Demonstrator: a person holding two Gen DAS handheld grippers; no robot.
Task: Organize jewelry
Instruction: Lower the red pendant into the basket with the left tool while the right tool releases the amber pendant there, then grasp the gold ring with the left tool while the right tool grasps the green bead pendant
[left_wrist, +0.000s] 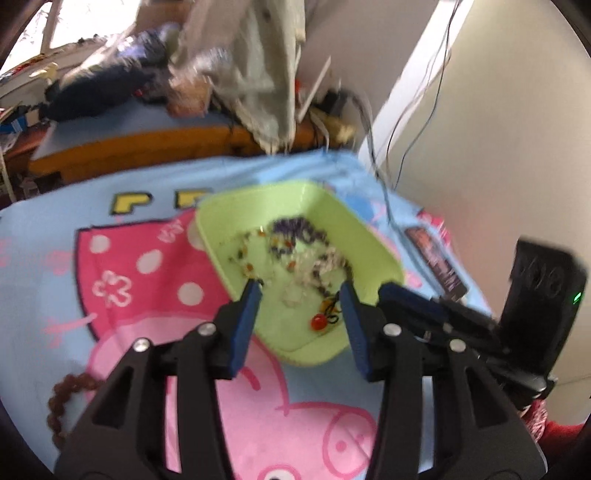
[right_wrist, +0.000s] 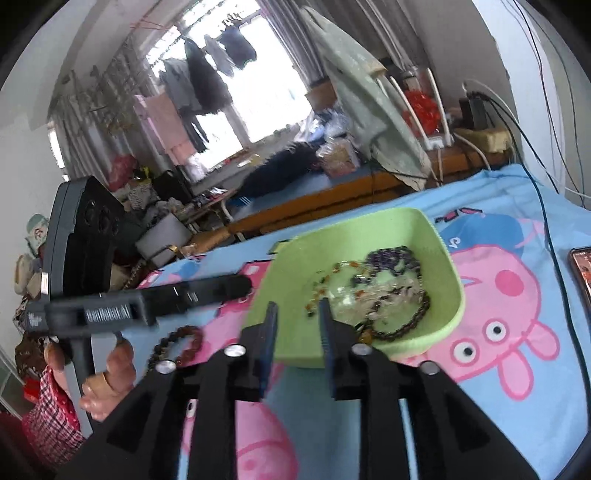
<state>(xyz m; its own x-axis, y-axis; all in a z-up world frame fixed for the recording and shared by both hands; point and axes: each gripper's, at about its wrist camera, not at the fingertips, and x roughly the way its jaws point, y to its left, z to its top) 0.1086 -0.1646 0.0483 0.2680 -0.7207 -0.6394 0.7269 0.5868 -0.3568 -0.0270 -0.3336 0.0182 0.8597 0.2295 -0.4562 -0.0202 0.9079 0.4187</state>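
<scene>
**A:** What does the left wrist view give?

**B:** The left gripper (left_wrist: 299, 291) hangs released over the near end of the light-green square plastic tray (left_wrist: 373, 251), nothing between its blue pads. The tray sits on a blue cartoon-pig blanket (left_wrist: 55, 266). Inside it is a blurred heap of jewelry (left_wrist: 306, 251) — purple and pale beads, a red bead nearest; single pieces are hard to tell apart. A brown bead bracelet (left_wrist: 66, 391) lies on the blanket at lower left, partly hidden by the gripper body.

**B:** And the right wrist view?

**A:** The right gripper (right_wrist: 298, 314) shows a gap, empty, before the tray's near wall. A hand (right_wrist: 107, 373) holds the other tool at left. A phone (right_wrist: 581, 273) is cut off at the right edge.
</scene>
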